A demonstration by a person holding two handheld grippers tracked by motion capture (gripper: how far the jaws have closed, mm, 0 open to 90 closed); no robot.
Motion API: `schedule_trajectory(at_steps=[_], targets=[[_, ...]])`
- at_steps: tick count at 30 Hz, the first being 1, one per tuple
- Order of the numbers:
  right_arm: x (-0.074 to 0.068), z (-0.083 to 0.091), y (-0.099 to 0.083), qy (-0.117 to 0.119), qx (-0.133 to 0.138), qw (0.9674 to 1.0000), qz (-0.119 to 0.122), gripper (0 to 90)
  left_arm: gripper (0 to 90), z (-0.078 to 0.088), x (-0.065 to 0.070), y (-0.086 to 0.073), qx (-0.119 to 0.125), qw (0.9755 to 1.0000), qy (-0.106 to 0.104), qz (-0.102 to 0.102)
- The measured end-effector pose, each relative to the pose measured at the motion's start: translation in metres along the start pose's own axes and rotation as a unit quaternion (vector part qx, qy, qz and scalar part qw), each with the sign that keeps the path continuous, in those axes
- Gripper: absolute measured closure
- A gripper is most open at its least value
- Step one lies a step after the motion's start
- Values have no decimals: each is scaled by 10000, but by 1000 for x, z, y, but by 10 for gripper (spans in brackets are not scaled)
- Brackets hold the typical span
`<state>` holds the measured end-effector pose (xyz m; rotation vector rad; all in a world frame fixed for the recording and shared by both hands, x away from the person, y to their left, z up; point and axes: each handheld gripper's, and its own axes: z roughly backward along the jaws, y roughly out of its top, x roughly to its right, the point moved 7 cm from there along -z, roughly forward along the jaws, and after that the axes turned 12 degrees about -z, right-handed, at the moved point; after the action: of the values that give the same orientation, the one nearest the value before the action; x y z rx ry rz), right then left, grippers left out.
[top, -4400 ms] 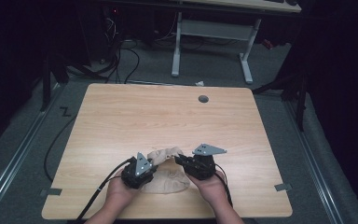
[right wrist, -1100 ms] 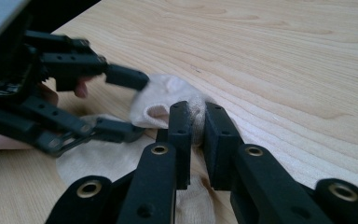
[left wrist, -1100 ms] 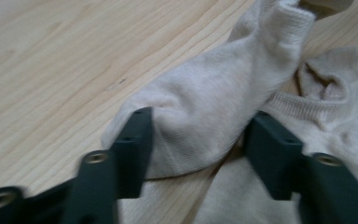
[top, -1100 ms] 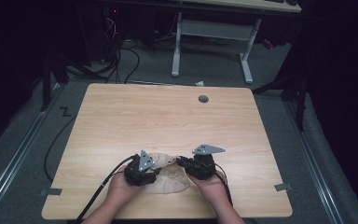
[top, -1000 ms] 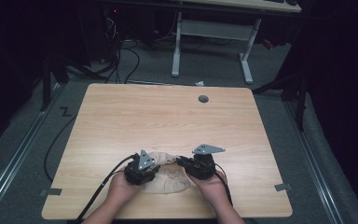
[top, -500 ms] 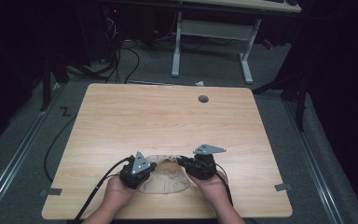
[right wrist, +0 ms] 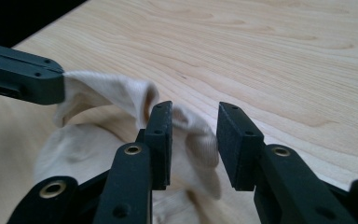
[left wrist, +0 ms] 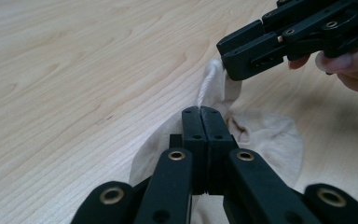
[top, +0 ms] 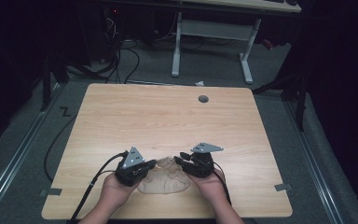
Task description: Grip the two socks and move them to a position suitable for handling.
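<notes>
Two hands reach in from the near table edge, each holding a gripper, tips angled toward each other. The left gripper is clamped on a beige sock lying near the table's front edge. The right gripper has its jaws apart, fabric between them.

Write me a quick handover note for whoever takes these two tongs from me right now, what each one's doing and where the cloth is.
Left tongs: shut on the small beige knitted cloth, pinching a raised fold.
Right tongs: open, jaws straddling another raised bit of the cloth's edge, not yet clamped.
The cloth lies crumpled near the front edge of the light wooden table, between both hands.
Done: one grip taken.
Left: probably close the right tongs, then spread or fold the cloth.
</notes>
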<state>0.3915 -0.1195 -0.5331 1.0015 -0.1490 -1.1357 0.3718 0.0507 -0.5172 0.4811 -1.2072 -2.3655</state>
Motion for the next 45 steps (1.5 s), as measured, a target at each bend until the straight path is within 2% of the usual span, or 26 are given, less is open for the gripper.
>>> schedule_trajectory(at_steps=[5,9,13,17,20,22,26,30,32,34,37,39,42,45], targets=[[11,-15,0,-171,-142,9998,-2,677,898,-5,-7,-4,-53,9999,41,112],[14,-23,-4,-247,-309,9992,65,792,894,-7,-13,-5,-49,9998,108,159],[18,-30,-8,-394,-450,9982,85,806,884,-9,-18,-6,-33,9995,255,196],[23,-32,-9,-573,-495,9970,170,800,788,-9,-27,-8,-12,9987,482,187],[28,-32,-10,-665,-500,9964,159,735,725,-7,-37,-14,57,9973,674,281],[29,-31,-9,-732,-460,9961,186,685,698,-7,-41,-18,1,9968,756,249],[28,-21,-4,-779,-228,9965,215,653,639,-13,-50,-27,-93,9958,840,345],[24,-10,-3,-735,-117,9964,400,658,620,-26,-62,-31,-215,9952,917,262],[20,-7,-5,-650,-153,9967,456,700,627,-38,-73,-32,-324,9946,924,348],[15,-7,-10,-503,-269,9971,499,793,660,-47,-79,-31,-308,9949,865,418],[11,-15,-18,-459,-539,9950,708,874,793,-64,-78,-31,-489,9959,660,380],[13,-20,-22,-535,-686,9931,784,886,837,-72,-76,-35,-679,9947,676,387],[21,-25,-25,-706,-872,9903,821,888,862,-70,-74,-35,-722,9940,688,444],[28,-25,-22,-751,-850,9912,685,887,863,-64,-70,-37,-806,9938,666,384]])
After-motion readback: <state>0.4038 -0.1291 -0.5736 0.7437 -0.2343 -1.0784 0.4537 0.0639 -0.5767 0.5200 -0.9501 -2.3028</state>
